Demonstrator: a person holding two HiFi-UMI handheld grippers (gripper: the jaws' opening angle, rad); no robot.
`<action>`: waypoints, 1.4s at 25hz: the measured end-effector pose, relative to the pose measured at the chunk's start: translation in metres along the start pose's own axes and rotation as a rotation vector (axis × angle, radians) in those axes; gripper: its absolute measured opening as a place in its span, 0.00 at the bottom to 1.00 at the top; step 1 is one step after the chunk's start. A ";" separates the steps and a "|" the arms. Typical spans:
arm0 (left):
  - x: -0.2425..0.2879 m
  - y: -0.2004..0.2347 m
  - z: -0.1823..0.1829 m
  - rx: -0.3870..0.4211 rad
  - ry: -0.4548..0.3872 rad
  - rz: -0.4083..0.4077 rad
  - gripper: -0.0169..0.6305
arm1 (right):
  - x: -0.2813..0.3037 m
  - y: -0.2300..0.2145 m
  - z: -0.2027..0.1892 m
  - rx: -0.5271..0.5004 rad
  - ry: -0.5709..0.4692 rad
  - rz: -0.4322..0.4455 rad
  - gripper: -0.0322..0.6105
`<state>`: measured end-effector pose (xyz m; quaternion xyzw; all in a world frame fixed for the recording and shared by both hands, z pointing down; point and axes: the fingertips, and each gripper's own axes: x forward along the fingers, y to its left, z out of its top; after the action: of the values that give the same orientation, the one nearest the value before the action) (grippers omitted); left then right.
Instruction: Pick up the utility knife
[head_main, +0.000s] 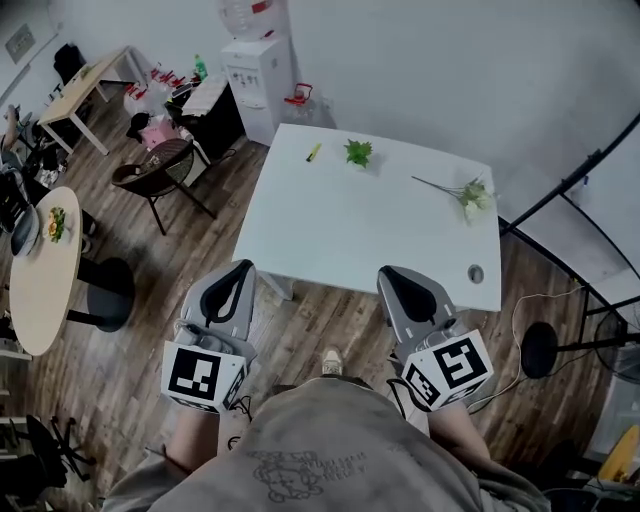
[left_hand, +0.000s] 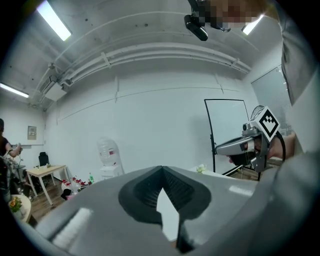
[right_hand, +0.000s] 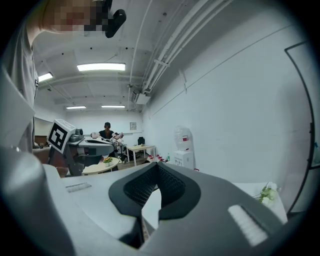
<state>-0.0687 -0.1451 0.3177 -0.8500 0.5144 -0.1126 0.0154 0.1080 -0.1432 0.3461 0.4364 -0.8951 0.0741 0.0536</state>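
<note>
1. Head view: the knife lies near the table's far left corner. I hold the left gripper and right gripper short of its near edge.
2. Left gripper view: jaws clenched, tips touching, nothing between.
3. Right gripper view: jaws likewise clenched and empty.

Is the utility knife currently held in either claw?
No, the utility knife lies far back on the white table; the left claw and right claw are shut, empty.
</note>
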 end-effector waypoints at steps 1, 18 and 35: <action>0.006 0.002 0.004 -0.001 -0.010 0.009 0.03 | 0.004 -0.006 0.001 -0.002 0.001 0.004 0.10; 0.065 0.047 0.033 -0.022 -0.062 0.132 0.33 | 0.051 -0.062 0.008 0.019 0.020 0.010 0.10; 0.145 0.135 0.024 -0.024 -0.065 0.074 0.34 | 0.152 -0.089 0.024 -0.004 0.055 -0.039 0.10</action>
<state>-0.1163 -0.3376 0.3003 -0.8336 0.5462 -0.0783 0.0261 0.0842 -0.3187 0.3541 0.4516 -0.8847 0.0830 0.0804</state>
